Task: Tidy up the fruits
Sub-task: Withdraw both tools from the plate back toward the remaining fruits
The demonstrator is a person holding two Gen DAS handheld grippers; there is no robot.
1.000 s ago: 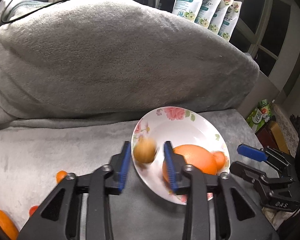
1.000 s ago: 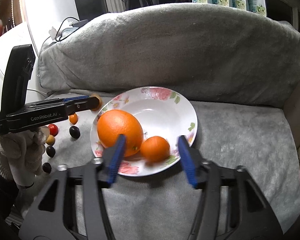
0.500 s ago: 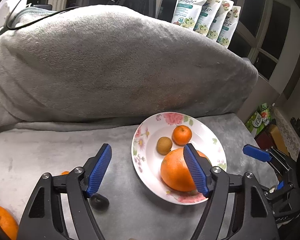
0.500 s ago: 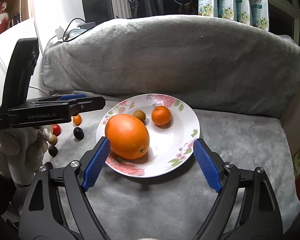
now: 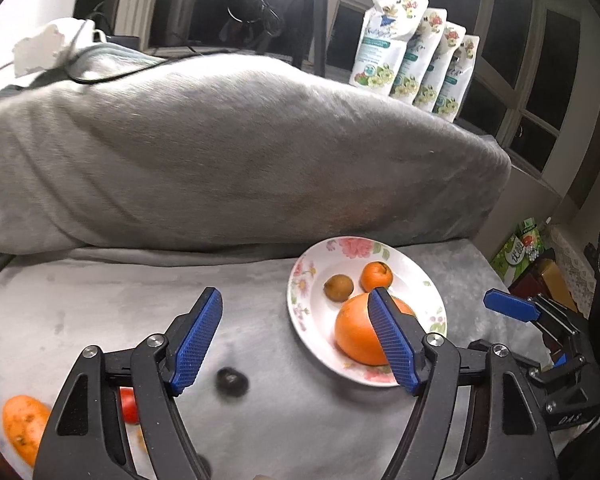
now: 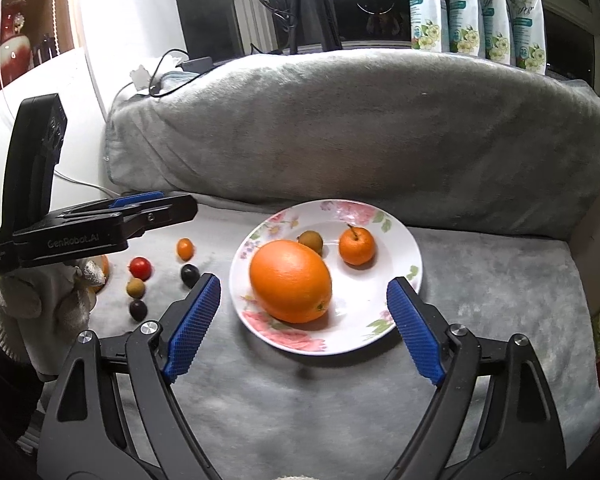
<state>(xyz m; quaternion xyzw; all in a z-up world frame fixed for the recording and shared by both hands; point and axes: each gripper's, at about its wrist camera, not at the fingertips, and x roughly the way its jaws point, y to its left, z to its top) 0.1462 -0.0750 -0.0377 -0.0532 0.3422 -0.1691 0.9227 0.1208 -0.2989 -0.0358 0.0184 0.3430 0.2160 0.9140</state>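
A white floral plate sits on the grey blanket and holds a big orange, a small mandarin and a brown fruit. My right gripper hovers open in front of the plate, with nothing between its pads. In the left wrist view the same plate, big orange, mandarin and brown fruit lie to the right. My left gripper is open and empty, with a dark fruit on the blanket below it.
Loose fruits lie left of the plate: a small orange one, a red tomato, a dark one, a brown one and another dark one. A gloved hand holds the left gripper. A grey cushion backs the seat.
Both grippers opened wide and drew back and up. The brown fruit left the left jaws and the mandarin left the right jaws; both now rest at the plate's far side.
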